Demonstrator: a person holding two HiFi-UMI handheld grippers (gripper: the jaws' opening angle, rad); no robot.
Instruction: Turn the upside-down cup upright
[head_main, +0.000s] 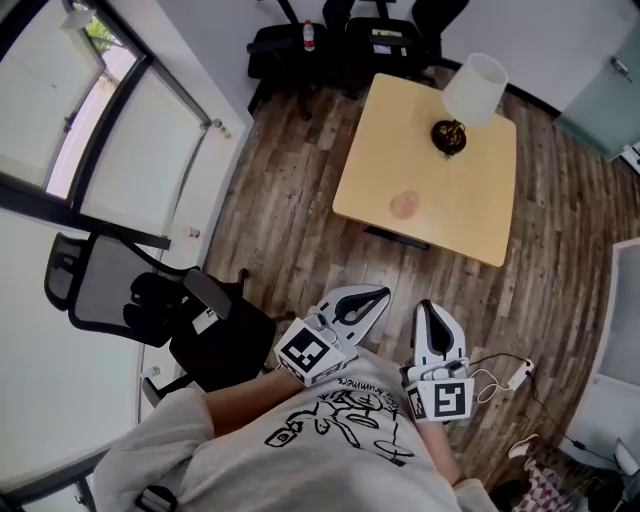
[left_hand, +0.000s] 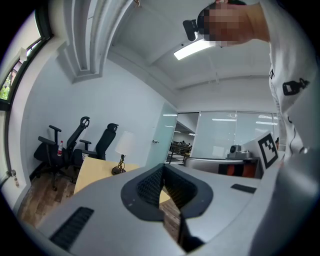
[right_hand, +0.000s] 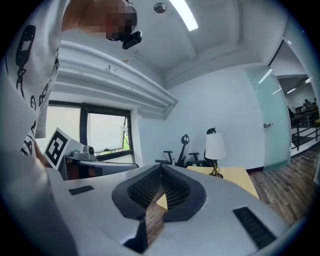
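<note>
A small pinkish cup (head_main: 405, 204) stands on the light wooden table (head_main: 470, 225), near its front edge; I cannot tell which way up it is. Both grippers are held close to my body, over the wooden floor and well short of the table. The left gripper (head_main: 377, 294) is shut with nothing between its fingers. The right gripper (head_main: 425, 306) beside it is shut and empty too. In the left gripper view the left gripper (left_hand: 162, 174) points toward the table (left_hand: 92, 174). In the right gripper view the right gripper (right_hand: 160, 184) does the same; the cup is hidden behind the jaws in both.
A table lamp (head_main: 468, 96) with a white shade stands at the table's far side. A black office chair (head_main: 150, 310) is close on my left by the windows, more chairs (head_main: 350, 40) stand beyond the table. A power strip and cable (head_main: 512, 376) lie on the floor to the right.
</note>
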